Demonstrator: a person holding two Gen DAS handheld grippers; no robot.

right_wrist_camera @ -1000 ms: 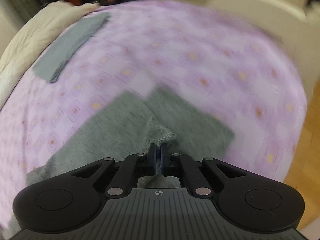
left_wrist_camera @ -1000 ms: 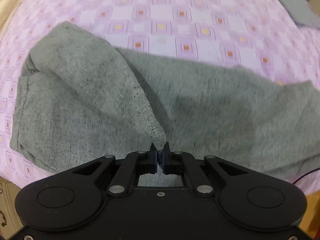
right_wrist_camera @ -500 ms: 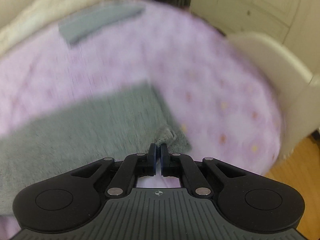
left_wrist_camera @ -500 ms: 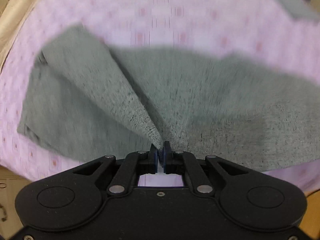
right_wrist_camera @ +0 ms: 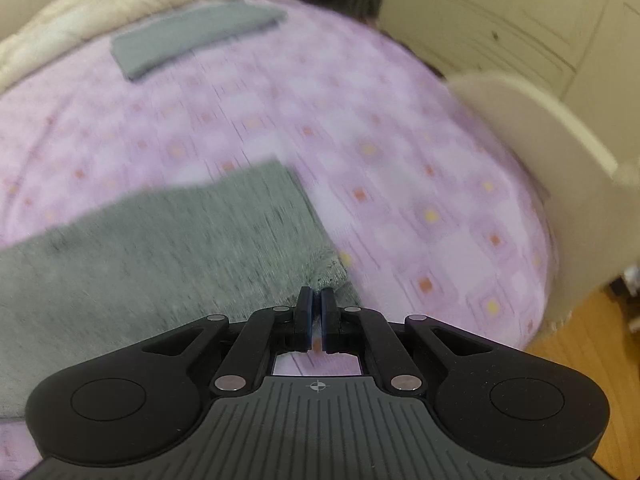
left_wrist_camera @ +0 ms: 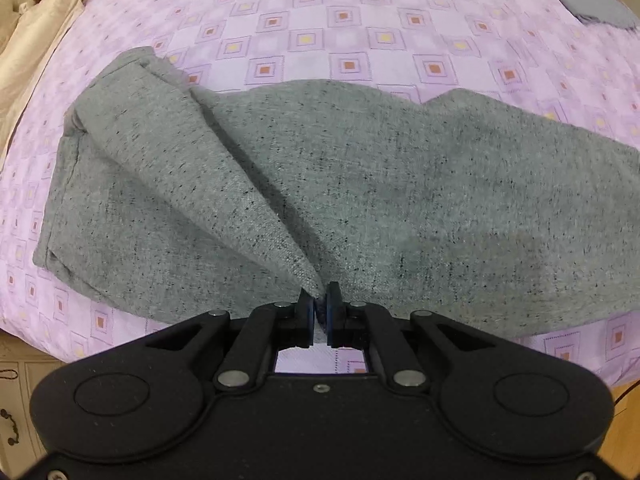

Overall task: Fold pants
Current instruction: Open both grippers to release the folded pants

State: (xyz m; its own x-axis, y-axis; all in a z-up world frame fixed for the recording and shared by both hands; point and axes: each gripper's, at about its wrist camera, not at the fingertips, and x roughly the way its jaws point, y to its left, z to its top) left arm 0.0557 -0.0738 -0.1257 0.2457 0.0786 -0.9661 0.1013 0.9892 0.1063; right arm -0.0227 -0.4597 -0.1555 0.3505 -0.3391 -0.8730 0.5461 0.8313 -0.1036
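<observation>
Left wrist view: grey pants [left_wrist_camera: 360,184] are lying spread across the purple checked bedsheet [left_wrist_camera: 360,40], with 1 fabric ridge rising from the far left end toward the camera. The left gripper [left_wrist_camera: 320,310] is pinching the near tip of that ridge, jaws closed on the cloth. In the right wrist view, which is blurred, the right gripper [right_wrist_camera: 315,304] is clamping a corner of the pants [right_wrist_camera: 160,248] at their right end, jaws nearly together with fabric bunching just beyond them. A folded grey cloth [right_wrist_camera: 192,36] is sitting well apart near the far edge of the bedsheet [right_wrist_camera: 400,160], beside a cream blanket [right_wrist_camera: 100,4]. A cream footboard [right_wrist_camera: 540,152] is bordering the bed's right side.
</observation>
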